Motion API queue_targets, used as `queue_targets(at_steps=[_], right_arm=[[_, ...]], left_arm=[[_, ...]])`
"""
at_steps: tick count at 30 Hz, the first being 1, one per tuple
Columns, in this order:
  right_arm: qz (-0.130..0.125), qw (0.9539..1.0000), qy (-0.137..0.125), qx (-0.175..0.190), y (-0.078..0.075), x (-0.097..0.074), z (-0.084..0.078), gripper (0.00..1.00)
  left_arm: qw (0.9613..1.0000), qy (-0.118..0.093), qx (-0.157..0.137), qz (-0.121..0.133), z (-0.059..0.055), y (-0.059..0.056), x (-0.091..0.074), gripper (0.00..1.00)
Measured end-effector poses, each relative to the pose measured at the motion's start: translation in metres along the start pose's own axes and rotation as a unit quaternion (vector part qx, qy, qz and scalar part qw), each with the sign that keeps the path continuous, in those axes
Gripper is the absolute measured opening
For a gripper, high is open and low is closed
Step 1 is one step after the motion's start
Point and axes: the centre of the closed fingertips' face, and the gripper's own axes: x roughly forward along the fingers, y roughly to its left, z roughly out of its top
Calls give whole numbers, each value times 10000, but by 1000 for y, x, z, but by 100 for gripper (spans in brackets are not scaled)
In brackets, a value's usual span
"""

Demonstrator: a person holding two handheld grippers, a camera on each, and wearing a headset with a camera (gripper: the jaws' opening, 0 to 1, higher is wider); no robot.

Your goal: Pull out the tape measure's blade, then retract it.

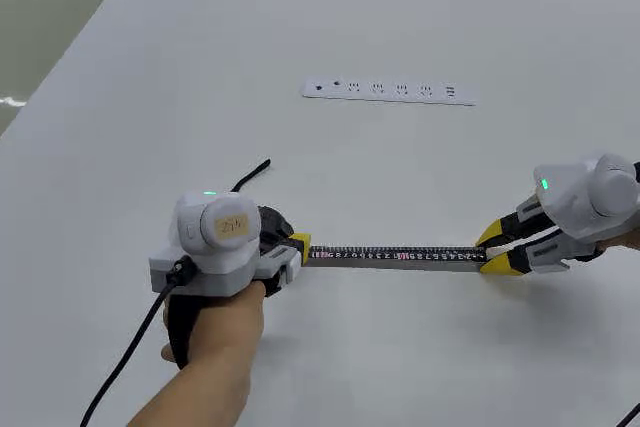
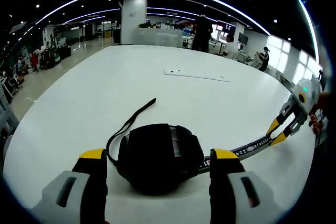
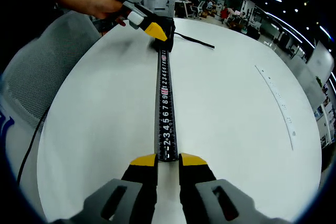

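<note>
A black tape measure case [image 2: 157, 157] with a black wrist strap [image 2: 131, 121] rests on the white table, and my left gripper [image 2: 158, 162] is shut on its two sides. In the head view the left gripper [image 1: 285, 252] sits at the lower left with the case [image 1: 275, 227] partly hidden under it. The blade [image 1: 395, 255] runs flat to the right from the case. My right gripper [image 1: 498, 250] is shut on the blade's end. In the right gripper view the blade [image 3: 164, 106] stretches away from the yellow-tipped right gripper [image 3: 168, 160] to the case [image 3: 165, 29].
A white power strip [image 1: 388, 90] lies further back on the white table [image 1: 420, 7]. A black cable [image 1: 130, 347] trails from the left gripper toward the near edge. Office space with people lies beyond the table in the left gripper view.
</note>
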Motion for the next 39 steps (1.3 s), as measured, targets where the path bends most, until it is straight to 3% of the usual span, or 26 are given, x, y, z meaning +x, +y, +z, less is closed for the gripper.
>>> queue_targets(at_steps=[27,39], right_arm=[[-5,9999,84,-145,-1,0,-1,15],[-34,9999,72,-152,-1,-1,0,15]], left_arm=[[9980,47,-587,250,-2,3,6,70],[9977,177,-523,385,-3,3,6,65]])
